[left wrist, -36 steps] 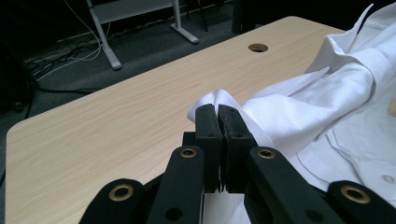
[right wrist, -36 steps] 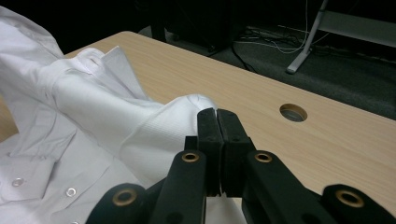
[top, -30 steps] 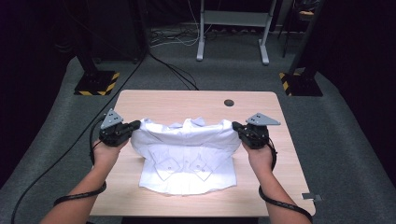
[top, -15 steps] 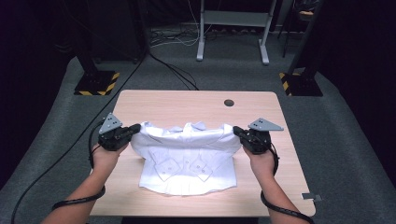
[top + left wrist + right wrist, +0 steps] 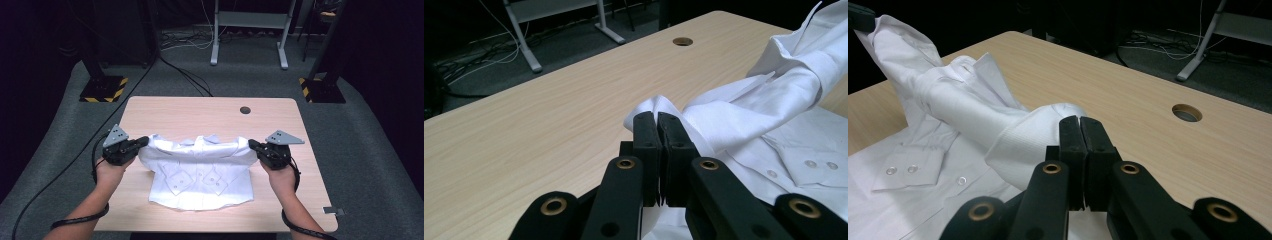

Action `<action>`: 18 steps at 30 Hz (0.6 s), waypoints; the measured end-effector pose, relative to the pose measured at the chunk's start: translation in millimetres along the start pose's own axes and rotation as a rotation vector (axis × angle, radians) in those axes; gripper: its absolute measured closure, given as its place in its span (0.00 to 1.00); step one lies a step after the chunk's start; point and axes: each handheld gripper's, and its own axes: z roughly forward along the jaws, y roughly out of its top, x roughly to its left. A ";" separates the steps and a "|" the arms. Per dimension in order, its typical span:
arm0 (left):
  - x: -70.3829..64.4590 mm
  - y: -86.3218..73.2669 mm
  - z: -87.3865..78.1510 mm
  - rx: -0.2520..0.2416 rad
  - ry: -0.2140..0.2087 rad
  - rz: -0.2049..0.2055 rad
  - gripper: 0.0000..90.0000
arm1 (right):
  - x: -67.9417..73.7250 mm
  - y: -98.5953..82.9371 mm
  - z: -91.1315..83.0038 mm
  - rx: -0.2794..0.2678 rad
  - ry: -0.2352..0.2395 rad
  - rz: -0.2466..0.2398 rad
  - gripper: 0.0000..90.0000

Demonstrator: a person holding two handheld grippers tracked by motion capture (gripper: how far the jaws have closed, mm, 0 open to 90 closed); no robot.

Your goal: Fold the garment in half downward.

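Both grippers clamp the white buttoned cotton shirt point(image 5: 200, 172): left gripper point(image 5: 142, 142) and right gripper point(image 5: 252, 145) pinch opposite top ends, lifted edge stretched crosswise between them, hem on the light wooden table point(image 5: 180, 112).

Bright table point(image 5: 165, 115), dark surroundings, soft focus

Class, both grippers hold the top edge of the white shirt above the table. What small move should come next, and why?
Probably carry both grippers toward the person together and lay the held edge down. The left gripper and right gripper are shut on the shirt, whose upper part is lifted while its lower part lies flat on the table.
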 end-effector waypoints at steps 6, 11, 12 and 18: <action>-3.8 -3.9 -3.0 0.003 -0.012 0.005 0.97 | 1.8 -4.0 -2.4 0.007 0.007 0.000 0.99; -5.4 -8.1 -3.7 0.005 -0.021 -0.005 0.97 | 3.6 -7.6 -5.8 0.006 0.014 0.004 0.99; -5.8 -8.9 -3.7 0.005 -0.021 -0.005 0.97 | 4.1 -8.3 -6.5 0.006 0.014 0.003 0.99; -7.5 -12.3 -4.7 0.007 -0.028 -0.009 0.97 | 6.3 -12.4 -9.5 0.006 0.021 0.003 0.99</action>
